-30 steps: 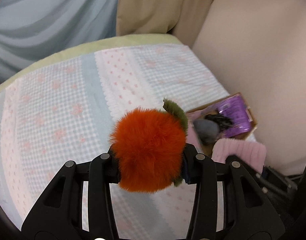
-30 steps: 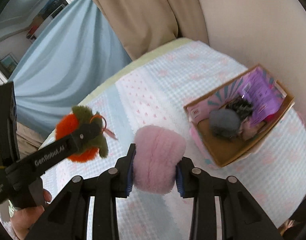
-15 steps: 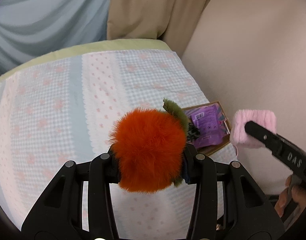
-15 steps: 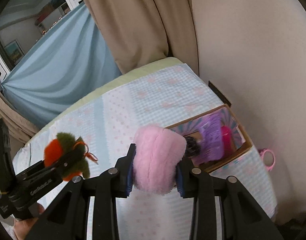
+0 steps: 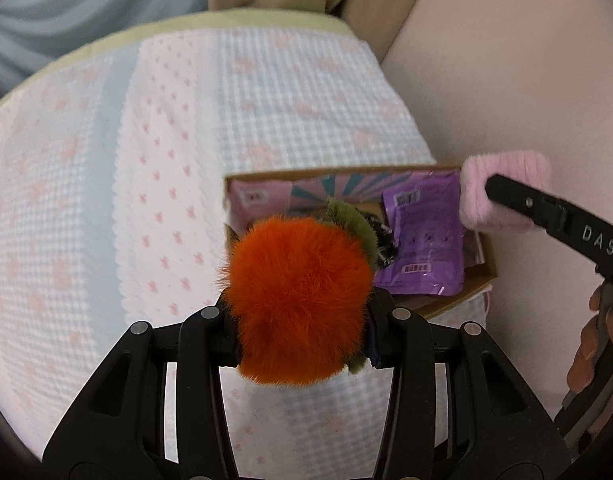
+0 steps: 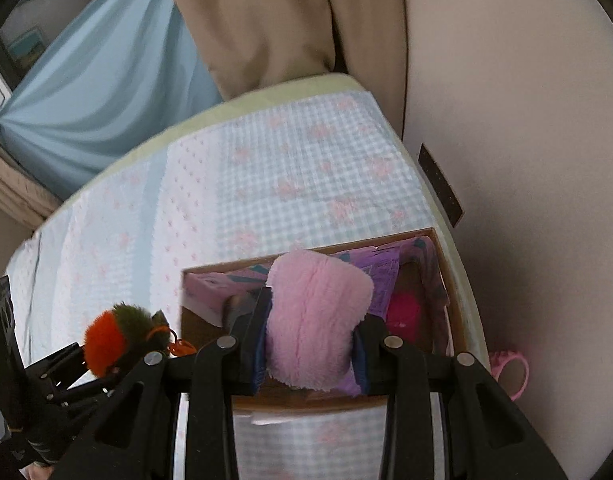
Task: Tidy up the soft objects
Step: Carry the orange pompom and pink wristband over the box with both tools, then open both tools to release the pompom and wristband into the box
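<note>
both pom-poms, orange and pink, now hover over the box.

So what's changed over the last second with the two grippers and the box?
Both grippers have closed in on the box. The right gripper has carried the pink plush over the box; the left gripper brought the orange pompom to its near edge. Both stay clamped; nothing released.

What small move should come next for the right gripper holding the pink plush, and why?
Probably lower it a little and open. The right gripper is shut on the pink plush, which hangs above the open cardboard box on the bed. The left gripper, shut on the orange pom-pom, sits near the box's left end, apart from the plush.
</note>
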`<control>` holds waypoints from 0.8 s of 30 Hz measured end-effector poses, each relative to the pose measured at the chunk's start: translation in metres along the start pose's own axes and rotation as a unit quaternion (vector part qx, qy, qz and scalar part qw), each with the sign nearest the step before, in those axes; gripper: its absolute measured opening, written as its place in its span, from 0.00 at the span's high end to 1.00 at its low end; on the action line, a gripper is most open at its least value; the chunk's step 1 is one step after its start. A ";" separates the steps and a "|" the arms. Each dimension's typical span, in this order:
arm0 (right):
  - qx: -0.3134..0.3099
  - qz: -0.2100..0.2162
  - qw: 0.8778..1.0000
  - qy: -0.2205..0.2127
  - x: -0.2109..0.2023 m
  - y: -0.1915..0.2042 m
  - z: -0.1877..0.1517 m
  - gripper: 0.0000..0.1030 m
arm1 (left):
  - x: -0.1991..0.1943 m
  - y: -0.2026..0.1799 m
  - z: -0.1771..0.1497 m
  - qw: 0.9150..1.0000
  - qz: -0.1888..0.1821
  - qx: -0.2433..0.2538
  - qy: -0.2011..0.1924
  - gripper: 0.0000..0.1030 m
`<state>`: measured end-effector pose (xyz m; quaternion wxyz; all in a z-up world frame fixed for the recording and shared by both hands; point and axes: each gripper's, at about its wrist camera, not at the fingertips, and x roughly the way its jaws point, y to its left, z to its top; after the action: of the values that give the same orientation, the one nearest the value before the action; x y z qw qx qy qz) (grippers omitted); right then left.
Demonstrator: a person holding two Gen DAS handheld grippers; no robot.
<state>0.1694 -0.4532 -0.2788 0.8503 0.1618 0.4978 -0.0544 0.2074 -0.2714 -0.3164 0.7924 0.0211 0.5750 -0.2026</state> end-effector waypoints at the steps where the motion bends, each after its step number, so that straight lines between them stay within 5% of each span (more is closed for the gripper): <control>1: -0.006 0.000 1.000 0.006 0.010 -0.003 0.002 0.70 | 0.009 -0.002 0.000 1.000 0.003 0.003 0.006 0.62; 13: 0.008 0.027 0.998 0.057 0.087 -0.028 0.006 0.69 | 0.074 -0.017 -0.004 0.996 0.035 0.056 0.053 0.61; 14: 0.010 0.026 0.998 0.057 0.089 -0.028 0.007 0.67 | 0.075 -0.017 -0.004 0.996 0.037 0.057 0.054 0.53; 17: 0.017 0.032 0.998 0.060 0.097 -0.029 0.009 0.36 | 0.075 -0.021 -0.004 0.995 0.052 0.066 0.050 0.05; 19: 0.020 0.032 0.997 0.063 0.100 -0.031 0.009 0.01 | 0.068 -0.022 -0.004 0.996 0.047 0.069 0.041 0.00; 24: 0.020 0.029 0.997 0.066 0.095 -0.034 0.005 0.00 | 0.059 -0.020 -0.007 0.994 0.061 0.079 0.041 0.00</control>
<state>0.2124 -0.4804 -0.3660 0.8131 0.1969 0.5470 -0.0289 0.2088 -0.3056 -0.3687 0.7750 0.1272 0.5867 -0.1974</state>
